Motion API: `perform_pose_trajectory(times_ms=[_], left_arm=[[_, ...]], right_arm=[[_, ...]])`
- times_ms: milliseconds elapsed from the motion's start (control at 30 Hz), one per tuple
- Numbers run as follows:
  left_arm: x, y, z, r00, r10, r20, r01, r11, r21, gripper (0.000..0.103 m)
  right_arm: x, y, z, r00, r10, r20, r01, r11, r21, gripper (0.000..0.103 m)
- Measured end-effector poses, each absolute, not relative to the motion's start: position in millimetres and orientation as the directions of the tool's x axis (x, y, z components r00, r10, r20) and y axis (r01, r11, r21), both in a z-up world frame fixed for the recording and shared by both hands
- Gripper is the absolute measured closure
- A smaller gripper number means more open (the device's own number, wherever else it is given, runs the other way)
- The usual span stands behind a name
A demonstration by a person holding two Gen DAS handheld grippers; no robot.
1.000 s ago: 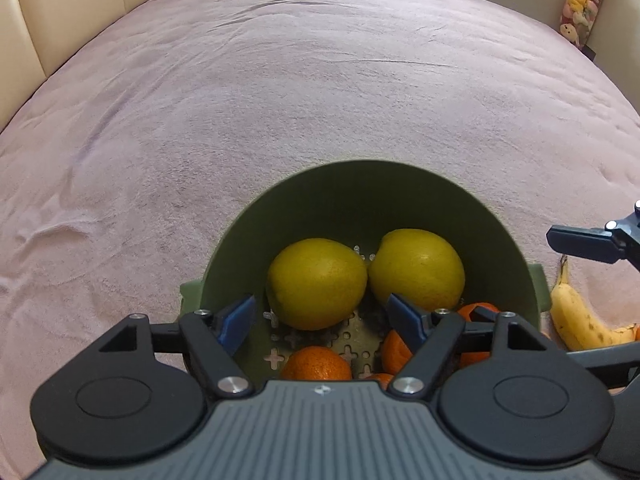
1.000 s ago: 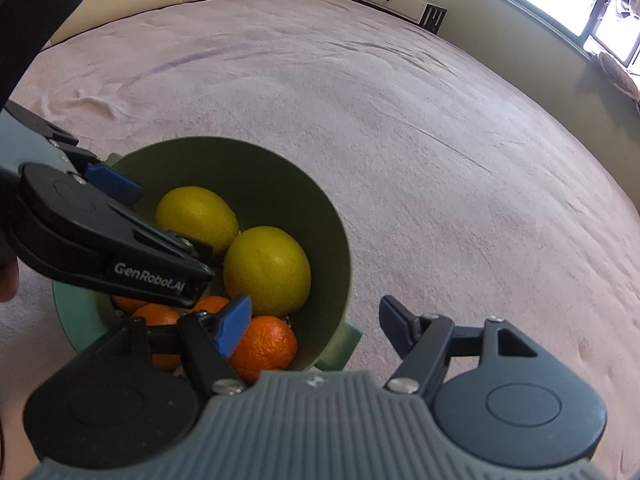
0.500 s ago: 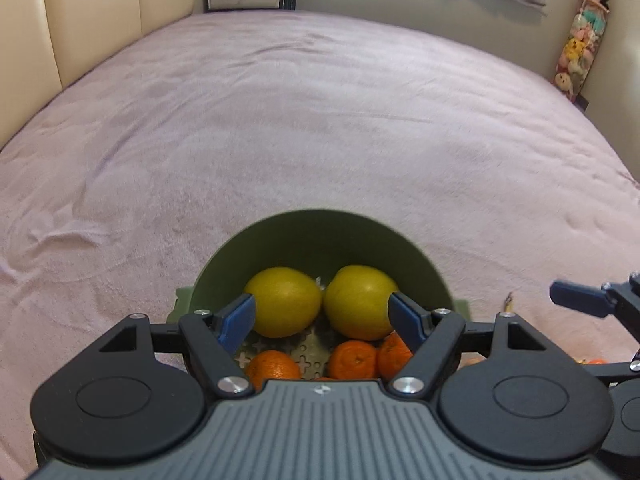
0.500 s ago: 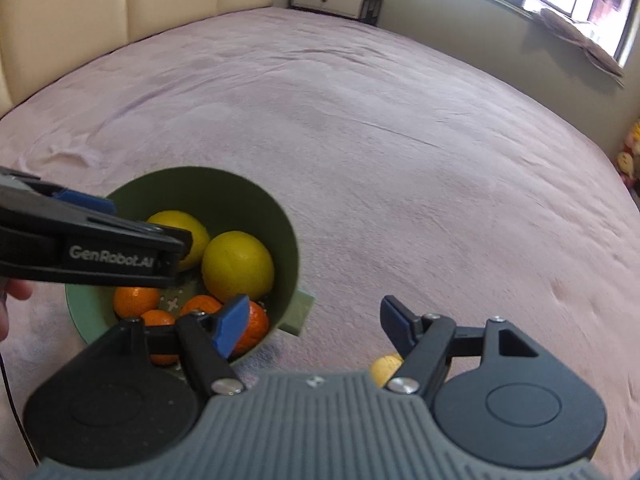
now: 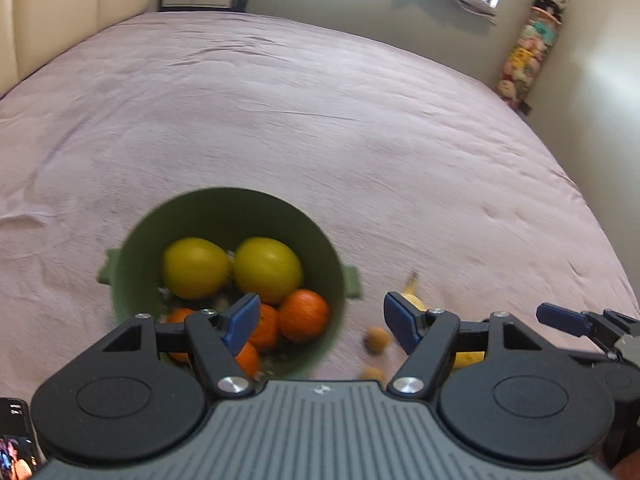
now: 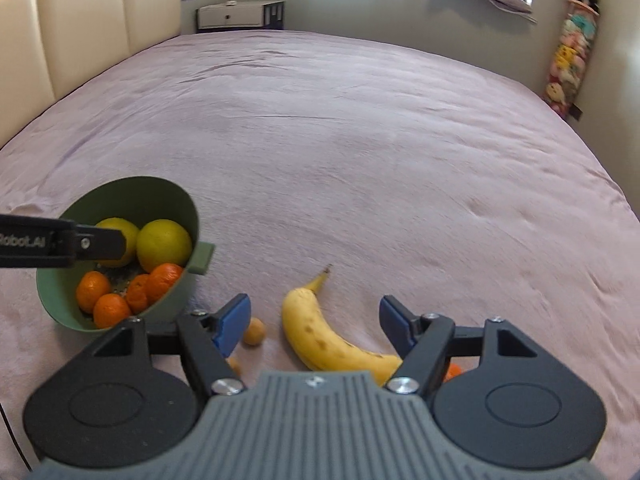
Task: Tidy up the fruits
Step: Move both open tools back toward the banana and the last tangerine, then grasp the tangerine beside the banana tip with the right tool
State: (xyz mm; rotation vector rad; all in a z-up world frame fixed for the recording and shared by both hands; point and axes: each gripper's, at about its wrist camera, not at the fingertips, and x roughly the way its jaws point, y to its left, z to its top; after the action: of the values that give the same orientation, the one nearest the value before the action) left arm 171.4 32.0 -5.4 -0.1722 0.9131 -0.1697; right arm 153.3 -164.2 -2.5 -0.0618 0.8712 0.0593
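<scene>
A green bowl [image 5: 136, 240] [image 6: 120, 196] sits on the pink bedspread and holds two yellow lemons [image 5: 267, 270] [image 6: 164, 243] and several oranges [image 5: 304, 314] [image 6: 93, 286]. A banana [image 6: 320, 336] lies on the bed to the right of the bowl, with two small tan round fruits [image 6: 253, 331] [image 5: 377, 339] between them. My left gripper [image 5: 322, 318] is open and empty above the bowl's right rim. My right gripper [image 6: 316, 320] is open and empty, its fingers either side of the banana. An orange fruit [image 6: 454, 370] peeks out behind its right finger.
The pink bedspread [image 6: 360, 140] stretches far ahead. A cream headboard [image 6: 80, 32] is at the left. A white cabinet [image 6: 240, 14] stands by the far wall and a stack of plush toys [image 6: 572, 40] at the right. A phone screen [image 5: 14, 440] shows bottom left.
Both grippers have pulled back and up from the bowl and shifted right. The banana and small fruits have come into view. Both stay open.
</scene>
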Motion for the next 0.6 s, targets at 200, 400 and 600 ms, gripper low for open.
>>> perform_pose_trajectory(times_ms=[200,400,600], left_arm=[[151,8,-23,0.544,-0.276,-0.793,0.148,0.961,-0.233,0.022],[129,-14,-46,0.486,-0.330,-0.809,0.244,0.940,-0.237,0.026],[119,-18,-74,0.470,-0.340,-0.814,0.237,0.937,-0.255,0.034]], right_arm=[[119,-187,-16,0.618,-0.024,-0.786,0.014,1.000,-0.020,0.039],[90,-198,-44,0.574,-0.043,-0.818,0.040,0.999,-0.024,0.042],[85,-219,-58,0.567,-0.097,-0.818,0.090,0.994,-0.055,0.051]])
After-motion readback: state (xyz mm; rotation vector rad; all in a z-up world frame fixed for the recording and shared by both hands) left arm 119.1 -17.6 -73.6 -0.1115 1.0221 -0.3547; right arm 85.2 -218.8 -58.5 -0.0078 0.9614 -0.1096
